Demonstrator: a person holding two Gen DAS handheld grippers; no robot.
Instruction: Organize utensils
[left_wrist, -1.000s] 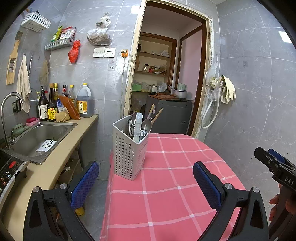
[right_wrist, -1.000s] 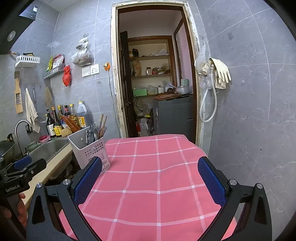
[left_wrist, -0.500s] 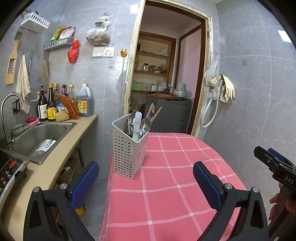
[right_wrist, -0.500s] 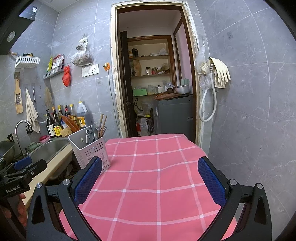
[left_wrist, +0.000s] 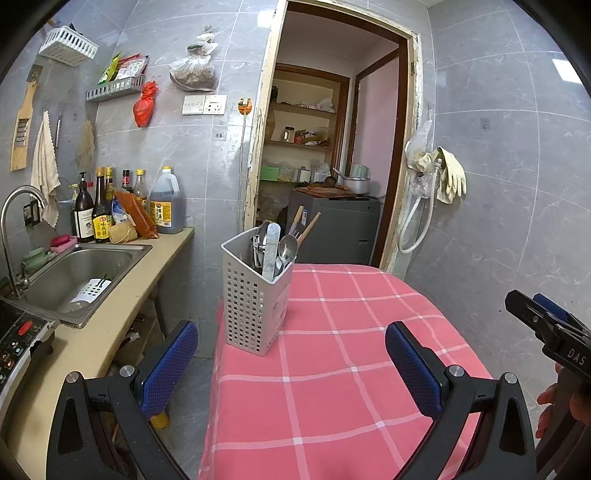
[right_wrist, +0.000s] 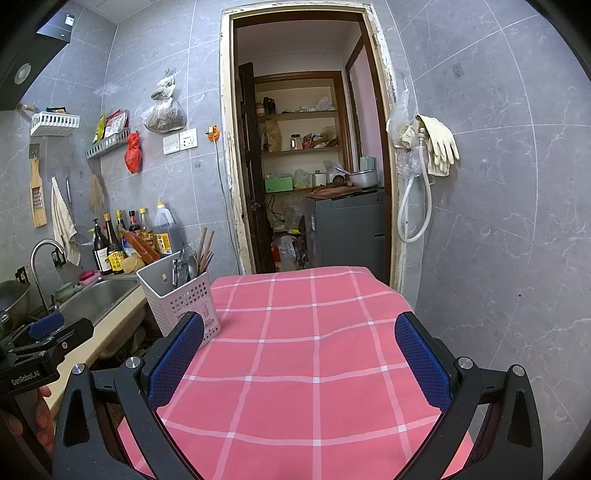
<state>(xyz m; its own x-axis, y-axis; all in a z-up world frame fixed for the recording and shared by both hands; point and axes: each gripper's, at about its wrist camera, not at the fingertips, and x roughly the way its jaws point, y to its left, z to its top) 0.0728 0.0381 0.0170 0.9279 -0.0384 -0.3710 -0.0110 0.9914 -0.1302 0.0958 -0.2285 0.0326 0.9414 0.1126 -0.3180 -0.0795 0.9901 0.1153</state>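
A grey perforated utensil holder (left_wrist: 255, 295) stands at the far left edge of the pink checked table (left_wrist: 343, 354). It holds spoons (left_wrist: 287, 248), a flat metal tool and wooden chopsticks (left_wrist: 308, 226). The holder also shows in the right wrist view (right_wrist: 177, 295), at the left. My left gripper (left_wrist: 291, 356) is open and empty, low over the table's near left part, short of the holder. My right gripper (right_wrist: 299, 354) is open and empty over the table's near middle.
A beige counter (left_wrist: 110, 314) with a steel sink (left_wrist: 74, 280) and faucet (left_wrist: 14, 221) runs along the left. Bottles (left_wrist: 96, 214) stand at its back. A stove panel (left_wrist: 18, 339) sits near left. An open doorway (right_wrist: 306, 166) lies behind the table.
Both grippers stay open and almost still. The left wrist view has drifted very slightly, so the holder sits a touch further left.
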